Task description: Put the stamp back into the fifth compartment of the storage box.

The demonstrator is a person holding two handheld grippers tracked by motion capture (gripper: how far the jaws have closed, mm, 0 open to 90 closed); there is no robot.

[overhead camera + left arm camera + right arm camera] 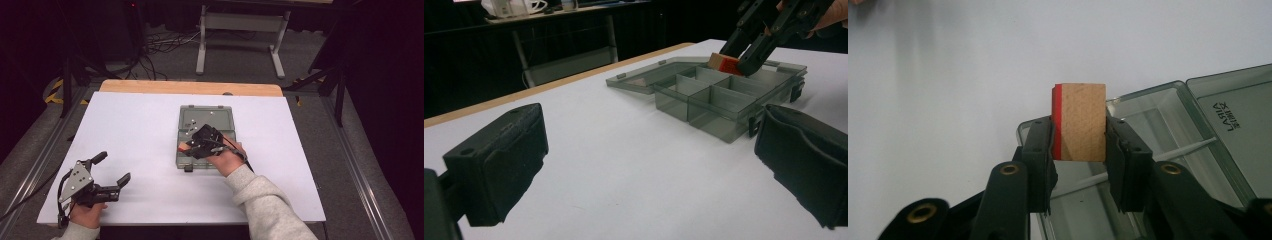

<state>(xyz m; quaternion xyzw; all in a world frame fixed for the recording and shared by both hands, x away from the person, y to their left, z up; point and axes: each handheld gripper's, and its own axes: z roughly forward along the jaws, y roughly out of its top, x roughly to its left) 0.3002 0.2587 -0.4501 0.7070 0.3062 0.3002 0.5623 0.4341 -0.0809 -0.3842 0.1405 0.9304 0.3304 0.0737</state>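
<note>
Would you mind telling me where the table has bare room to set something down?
The white table is bare left of the grey compartment box, up to the left tongs. A narrower bare strip lies right of the box. It is crowded over the box, where the right tongs hold a wooden block.

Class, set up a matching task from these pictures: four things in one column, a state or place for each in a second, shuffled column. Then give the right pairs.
Things:
1. wooden block
2. left gripper
3. compartment box
4. right gripper

States:
A. open, holding nothing, over the white table
B. lid folded flat, dividers showing
C. shut on the block, above the box
D. one face red, clamped between two jaws

Pairs: 1-D, 2-A, 3-B, 4-C
</note>
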